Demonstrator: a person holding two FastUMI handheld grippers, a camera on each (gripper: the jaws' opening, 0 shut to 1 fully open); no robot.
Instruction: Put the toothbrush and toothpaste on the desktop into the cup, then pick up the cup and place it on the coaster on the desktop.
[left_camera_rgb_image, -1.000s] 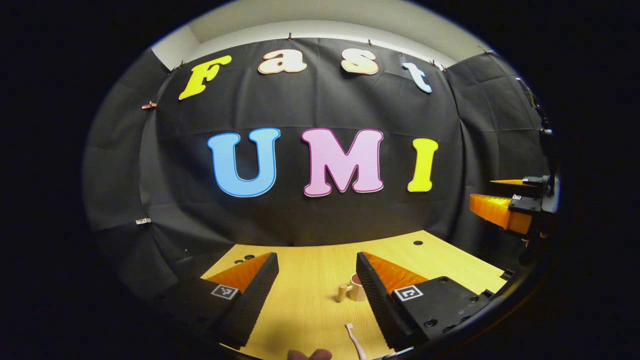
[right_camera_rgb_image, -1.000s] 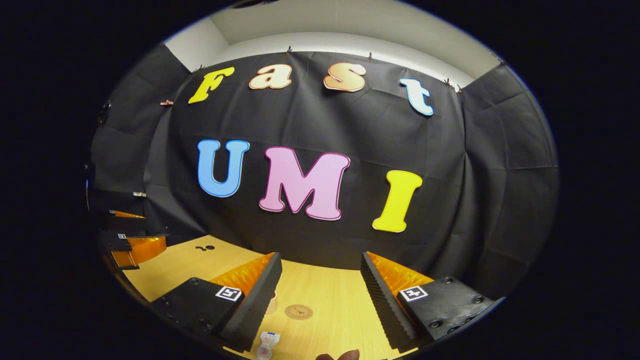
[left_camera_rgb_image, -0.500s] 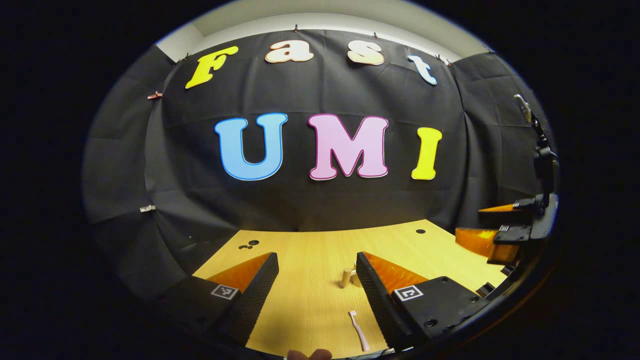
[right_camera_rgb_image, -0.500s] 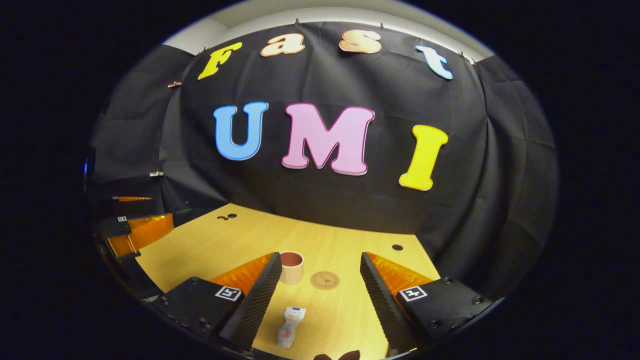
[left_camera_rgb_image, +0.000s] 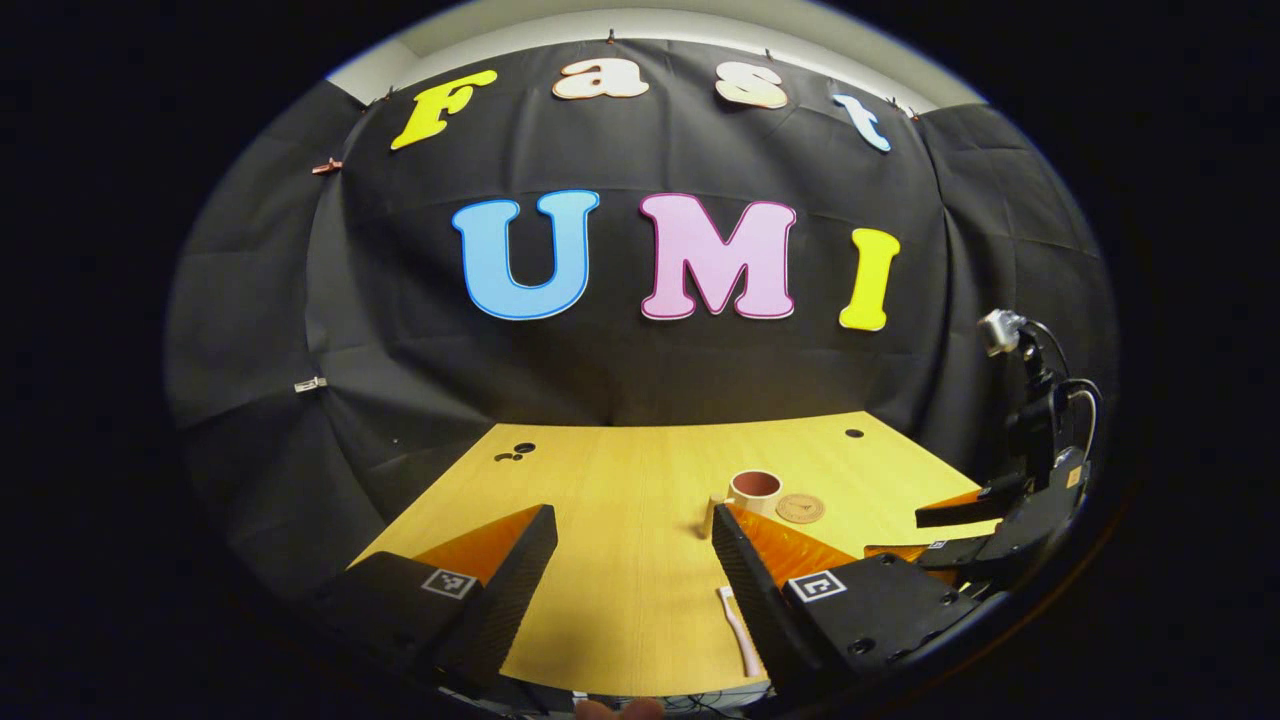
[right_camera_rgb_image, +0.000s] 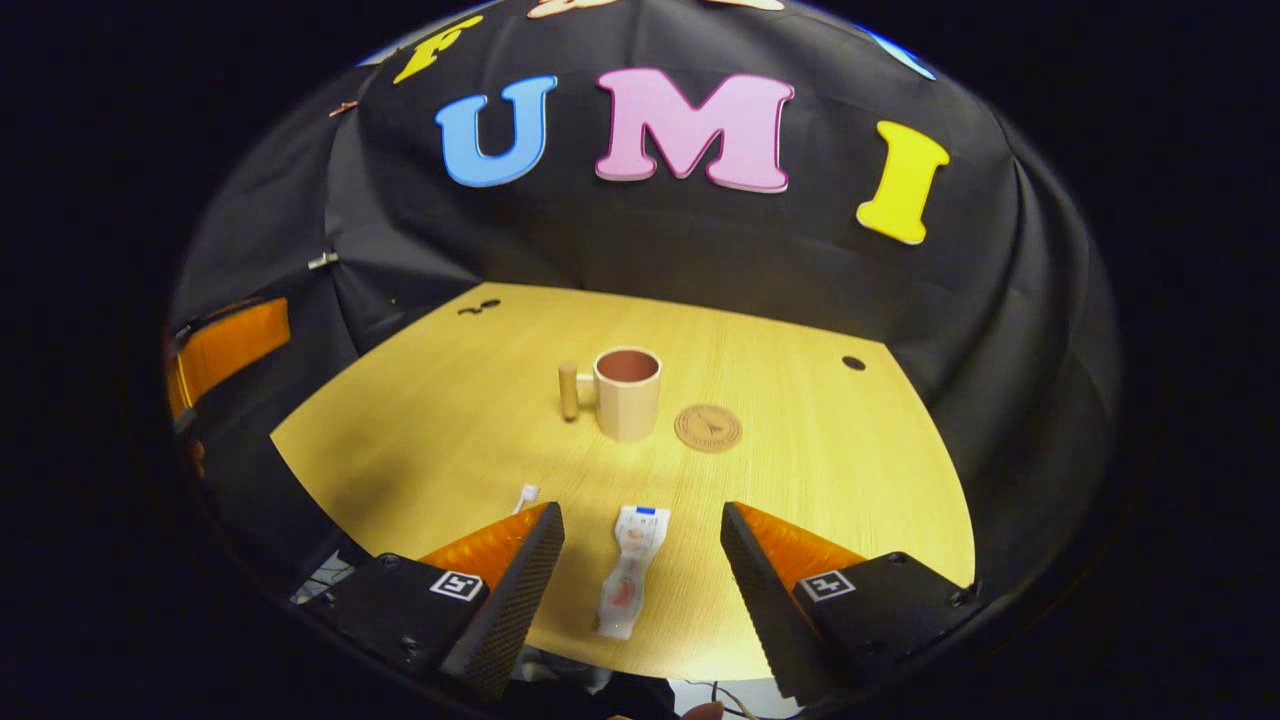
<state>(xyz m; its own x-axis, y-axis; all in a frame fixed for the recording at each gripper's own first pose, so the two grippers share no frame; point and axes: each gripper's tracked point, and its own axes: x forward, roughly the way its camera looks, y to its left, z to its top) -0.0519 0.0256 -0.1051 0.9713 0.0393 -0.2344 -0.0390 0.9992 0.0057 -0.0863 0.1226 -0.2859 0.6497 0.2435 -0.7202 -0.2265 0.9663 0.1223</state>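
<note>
Toothpaste (right_camera_rgb_image: 628, 570): lies flat on the table (right_camera_rgb_image: 850, 480) near its front edge, long axis running roughly away from me, cap end nearest, leaning slightly left. It sits between the 2 fingers of my right gripper (right_camera_rgb_image: 640, 585), below them and not touched. Right gripper is wide open, holding nothing. Judgement: this tube is the next pick, and the right gripper is the nearer 1; the fingers straddle the tube across its width, so a straight descent and close should do.

Toothbrush (left_camera_rgb_image: 739, 630): flat on the table, just beside the inner face of the right-hand finger of my left gripper (left_camera_rgb_image: 635, 575), handle toward me, head away. In the right gripper view its head (right_camera_rgb_image: 526, 495) peeks out past the left-hand finger. Left gripper is wide open, empty.

Cup (right_camera_rgb_image: 627, 392): upright, empty, handle to its left, mid-table. Coaster (right_camera_rgb_image: 708, 427) lies just beside it on the right, apart.

Change against 0.5 s ago: both cameras are pitched further down, more table visible; the toothpaste has come from beside the left-hand finger to the middle of the right gripper's gap. Objects themselves unmoved.
</note>
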